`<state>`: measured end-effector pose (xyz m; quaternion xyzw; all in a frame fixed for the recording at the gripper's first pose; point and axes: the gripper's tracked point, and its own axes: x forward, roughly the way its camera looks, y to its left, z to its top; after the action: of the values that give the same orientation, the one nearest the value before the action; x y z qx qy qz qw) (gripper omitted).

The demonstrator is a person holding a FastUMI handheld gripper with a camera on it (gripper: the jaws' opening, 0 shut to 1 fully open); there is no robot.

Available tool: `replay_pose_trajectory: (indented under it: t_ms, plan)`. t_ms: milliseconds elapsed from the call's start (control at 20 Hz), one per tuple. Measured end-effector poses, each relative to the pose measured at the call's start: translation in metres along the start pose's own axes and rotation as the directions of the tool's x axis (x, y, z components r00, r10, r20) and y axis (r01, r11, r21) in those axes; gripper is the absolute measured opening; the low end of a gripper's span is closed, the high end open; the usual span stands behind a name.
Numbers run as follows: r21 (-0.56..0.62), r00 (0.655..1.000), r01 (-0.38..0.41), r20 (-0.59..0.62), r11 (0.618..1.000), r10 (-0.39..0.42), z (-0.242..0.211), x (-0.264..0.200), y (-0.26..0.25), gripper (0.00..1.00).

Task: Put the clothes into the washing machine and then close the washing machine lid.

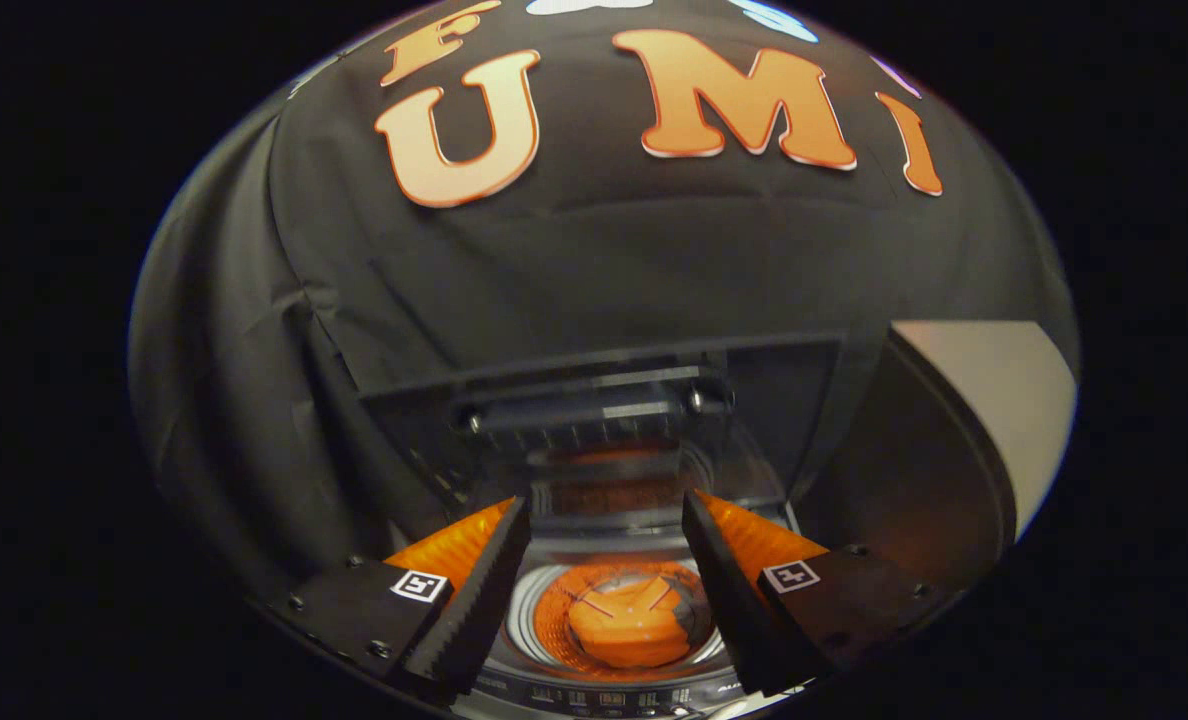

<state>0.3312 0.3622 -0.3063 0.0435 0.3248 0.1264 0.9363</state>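
Gripper view: gripper [604, 520] parted, holding nothing. Between its 2 fingers, below, the clothes [629, 625] sit in the washing machine [524, 610] drum. Beyond, the lid [604, 410] stands raised. Risk: fingers glance off the lid's edge, so it drops hard or stays ajar.

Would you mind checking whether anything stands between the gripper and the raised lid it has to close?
Nothing visible does. The gripper is open and holds nothing, its fingers spread above the drum, where the orange clothes already lie. The lid stands raised just beyond the fingertips, with only open space between.
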Motion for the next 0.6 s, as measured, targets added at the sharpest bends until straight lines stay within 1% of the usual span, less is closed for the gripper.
replay_pose_trajectory:
  t_ms: [150, 300, 400, 500, 600]
  plan:
    - [-0.019, 0.998, 0.0, 0.06, 1.0, 0.001, 0.055, 0.001, 0.006, 0.98]
    - [-0.034, 0.996, 0.01, 0.09, 0.999, -0.007, 0.083, 0.012, 0.007, 0.99]
    - [-0.043, 0.995, 0.034, 0.092, 0.998, -0.03, 0.093, 0.028, 0.001, 0.99]
    - [-0.044, 0.997, 0.045, 0.061, 0.998, -0.042, 0.09, 0.041, -0.003, 0.99]
    - [-0.041, 0.997, 0.052, 0.065, 0.998, -0.049, 0.091, 0.055, -0.003, 0.98]
